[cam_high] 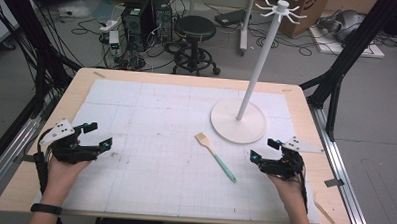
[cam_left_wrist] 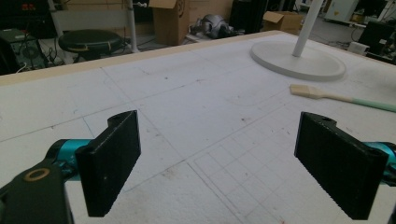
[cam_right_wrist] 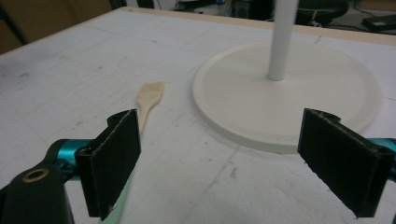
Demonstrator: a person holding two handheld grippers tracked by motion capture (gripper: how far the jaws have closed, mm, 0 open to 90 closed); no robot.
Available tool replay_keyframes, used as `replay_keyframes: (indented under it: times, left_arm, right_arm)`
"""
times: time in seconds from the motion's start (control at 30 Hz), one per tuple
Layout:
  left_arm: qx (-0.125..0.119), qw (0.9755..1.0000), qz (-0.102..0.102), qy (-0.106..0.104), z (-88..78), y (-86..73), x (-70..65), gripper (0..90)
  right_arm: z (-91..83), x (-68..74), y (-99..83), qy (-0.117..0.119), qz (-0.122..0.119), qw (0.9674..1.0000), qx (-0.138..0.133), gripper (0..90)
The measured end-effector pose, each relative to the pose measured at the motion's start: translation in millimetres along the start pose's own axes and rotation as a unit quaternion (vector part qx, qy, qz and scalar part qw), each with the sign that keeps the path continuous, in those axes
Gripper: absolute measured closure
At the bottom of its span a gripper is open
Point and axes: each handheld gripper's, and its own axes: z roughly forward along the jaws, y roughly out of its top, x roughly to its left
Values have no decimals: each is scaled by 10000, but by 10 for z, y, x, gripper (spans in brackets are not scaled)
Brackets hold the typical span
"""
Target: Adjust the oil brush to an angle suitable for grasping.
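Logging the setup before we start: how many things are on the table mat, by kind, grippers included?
Brush: 1
White stand with hooked pole: 1
Grippers: 2, left gripper and right gripper, both with jaws open
Total: 4

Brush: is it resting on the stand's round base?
No, in the high view the brush lies flat on the white mat, just clear of the rim of the stand's round base.
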Motion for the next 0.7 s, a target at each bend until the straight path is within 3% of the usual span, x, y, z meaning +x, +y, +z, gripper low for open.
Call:
replay_keyframes:
  times: [0.03, 0.23, 0.7]
  left_arm:
    - [-3, 10000, -1, -7, 0, 0, 0, 151]
    - [13, 10000, -17, -50, 9, -3, -2, 151]
    - [39, 9999, -6, -108, 28, -7, -8, 151]
  right_arm:
    - [98, 46, 32, 137, -86, 9998, 75, 124]
    - [339, 197, 128, 384, -317, 9986, 199, 144]
    - [780, 438, 105, 659, -344, 9953, 626, 174]
